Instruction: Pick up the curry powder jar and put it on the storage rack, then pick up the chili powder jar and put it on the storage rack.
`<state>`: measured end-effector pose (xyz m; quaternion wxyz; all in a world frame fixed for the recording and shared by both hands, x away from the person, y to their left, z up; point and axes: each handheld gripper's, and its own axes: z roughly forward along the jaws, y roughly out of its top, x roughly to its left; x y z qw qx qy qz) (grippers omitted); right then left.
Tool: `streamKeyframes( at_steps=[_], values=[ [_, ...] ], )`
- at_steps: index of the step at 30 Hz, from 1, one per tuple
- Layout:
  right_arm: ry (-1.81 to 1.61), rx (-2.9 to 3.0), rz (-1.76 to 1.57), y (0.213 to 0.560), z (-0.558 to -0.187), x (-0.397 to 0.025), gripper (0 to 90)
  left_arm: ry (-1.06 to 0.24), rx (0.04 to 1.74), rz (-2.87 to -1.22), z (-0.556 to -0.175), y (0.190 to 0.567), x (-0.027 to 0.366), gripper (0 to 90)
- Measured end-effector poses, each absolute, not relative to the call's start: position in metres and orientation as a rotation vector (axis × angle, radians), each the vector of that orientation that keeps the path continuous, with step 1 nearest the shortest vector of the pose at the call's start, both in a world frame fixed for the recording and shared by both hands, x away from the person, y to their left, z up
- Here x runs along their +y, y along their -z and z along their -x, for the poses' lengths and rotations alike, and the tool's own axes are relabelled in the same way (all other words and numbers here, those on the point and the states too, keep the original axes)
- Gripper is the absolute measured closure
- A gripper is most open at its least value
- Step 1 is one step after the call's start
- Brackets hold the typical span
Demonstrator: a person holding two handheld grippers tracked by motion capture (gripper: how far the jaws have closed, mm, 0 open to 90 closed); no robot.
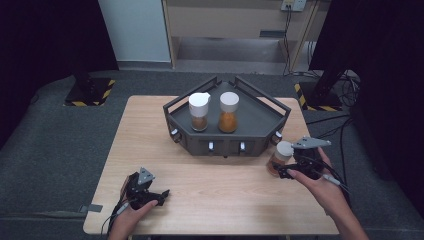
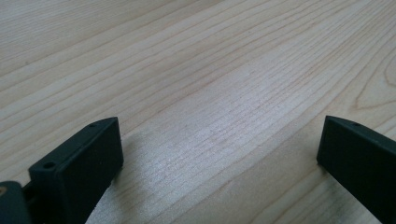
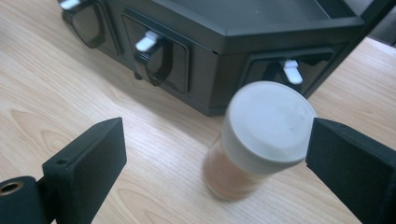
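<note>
Right gripper view: spread right tongs (image 3: 215,154) flank the jar (image 3: 261,140) (white-capped).

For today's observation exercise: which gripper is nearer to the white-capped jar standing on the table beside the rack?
Right. The right gripper sits open around the jar, one side close to its cap. The left gripper rests open on bare table, far across.

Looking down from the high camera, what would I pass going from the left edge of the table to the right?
Left gripper → white-capped jar with a spout on the dark tray → second white-capped jar → third jar standing on the table → right gripper beside it.
</note>
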<state>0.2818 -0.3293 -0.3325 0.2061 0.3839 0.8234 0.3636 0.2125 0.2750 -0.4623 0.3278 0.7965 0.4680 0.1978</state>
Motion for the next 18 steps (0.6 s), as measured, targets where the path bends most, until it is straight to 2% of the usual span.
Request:
streamKeyframes(
  at_steps=[18],
  values=[
    [-1.000, 2.273, -1.124, 0.351, -0.292, -0.343, 5.0, -0.518, 1.226, -2.085, -0.213, 0.462, 0.275, 0.0]
  ],
)
